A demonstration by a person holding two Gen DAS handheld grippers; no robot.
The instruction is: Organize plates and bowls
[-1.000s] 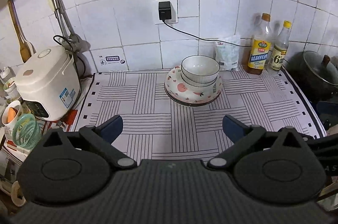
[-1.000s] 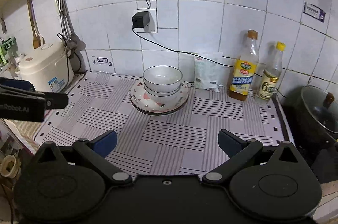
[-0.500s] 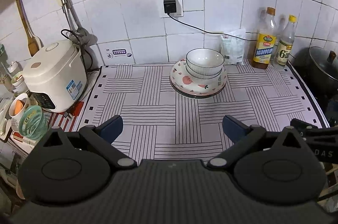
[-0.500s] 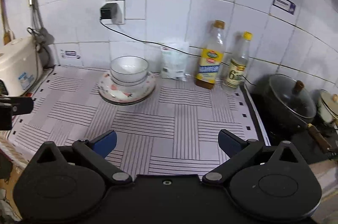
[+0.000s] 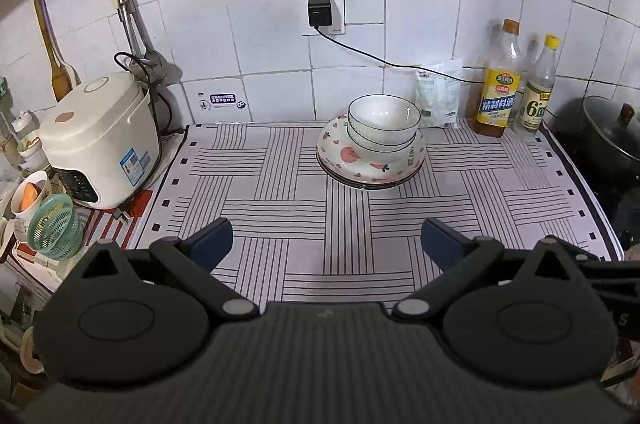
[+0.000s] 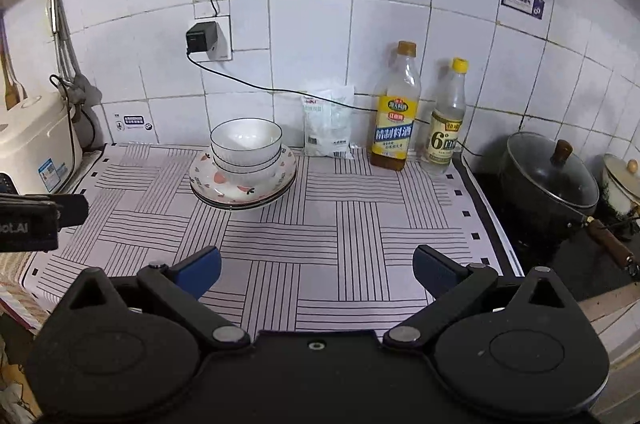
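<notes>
Two white bowls sit nested, the upper one empty, on a stack of plates printed with pink fruit; the stack stands toward the back of the striped mat, near the tiled wall.

Far left, a green mesh basket and a cup holding something orange stand beside the white rice cooker, which sits off the mat's left edge. Right of the bowls, a white packet leans on the wall. Next come an amber bottle with a yellow label and a clear bottle marked "6°". Past the mat's right edge, a dark pot with a glass lid rests on the stove, with a small cream lidded pot beside it.

The mat is bare from the plates forward to its front edge and across to both sides.

The left gripper hovers over the mat's front portion, jaws spread wide, holding nothing. The right gripper is likewise fully spread and empty, well apart from the stack. In the right wrist view the left gripper's body shows the partial lettering "ot.AI".
</notes>
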